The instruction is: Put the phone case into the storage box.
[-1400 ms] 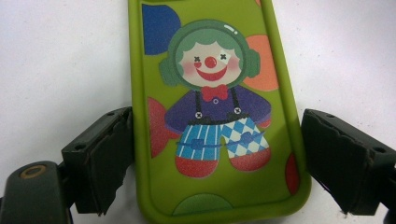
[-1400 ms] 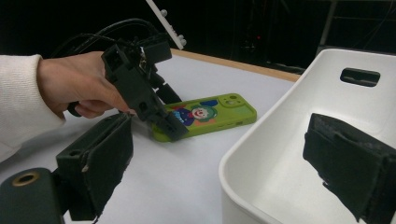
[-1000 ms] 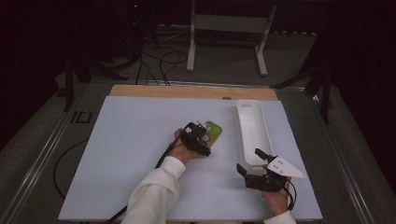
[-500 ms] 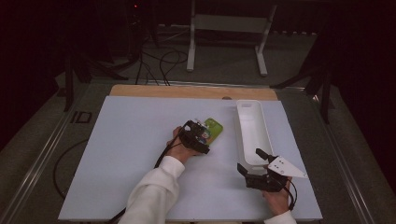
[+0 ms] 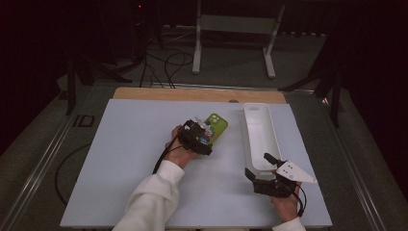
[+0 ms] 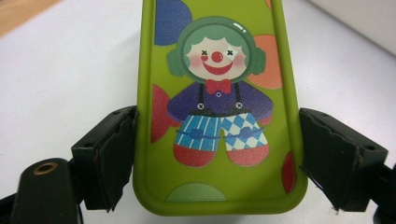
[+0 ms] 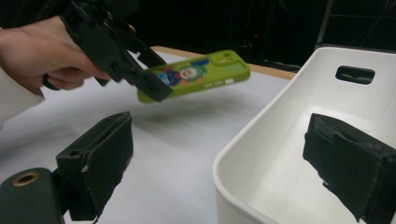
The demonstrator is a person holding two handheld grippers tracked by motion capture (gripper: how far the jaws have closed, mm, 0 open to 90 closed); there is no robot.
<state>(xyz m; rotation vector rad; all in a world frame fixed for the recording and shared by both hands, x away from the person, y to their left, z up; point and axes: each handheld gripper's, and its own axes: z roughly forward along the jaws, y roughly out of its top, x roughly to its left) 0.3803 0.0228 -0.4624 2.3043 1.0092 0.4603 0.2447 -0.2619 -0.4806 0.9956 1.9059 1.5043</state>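
Observation:
A lime-green phone (image 5: 217, 125) in a case printed with a clown is clamped by its long sides near one end in my left gripper (image 5: 206, 137). Close up, both pads press the phone (image 6: 217, 93) edges. The right gripper view shows the phone (image 7: 201, 74) tilted and raised above the white mat, its far end higher, with the left gripper (image 7: 152, 86) shut on it. My right gripper (image 5: 260, 166) stands open at the near end of a long white tray (image 5: 246, 126); one jaw hangs over the tray (image 7: 261, 135), the other over the mat, nothing between them.
The white mat (image 5: 125, 159) covers the table, with a wooden strip (image 5: 192, 94) along its far edge. A metal stand (image 5: 231, 43) and cables lie on the dark floor beyond. A white sleeve (image 5: 154, 202) reaches in from the bottom.
My left gripper has lifted the phone off the mat and carried it slightly away from the person. The right gripper has stayed where it was.

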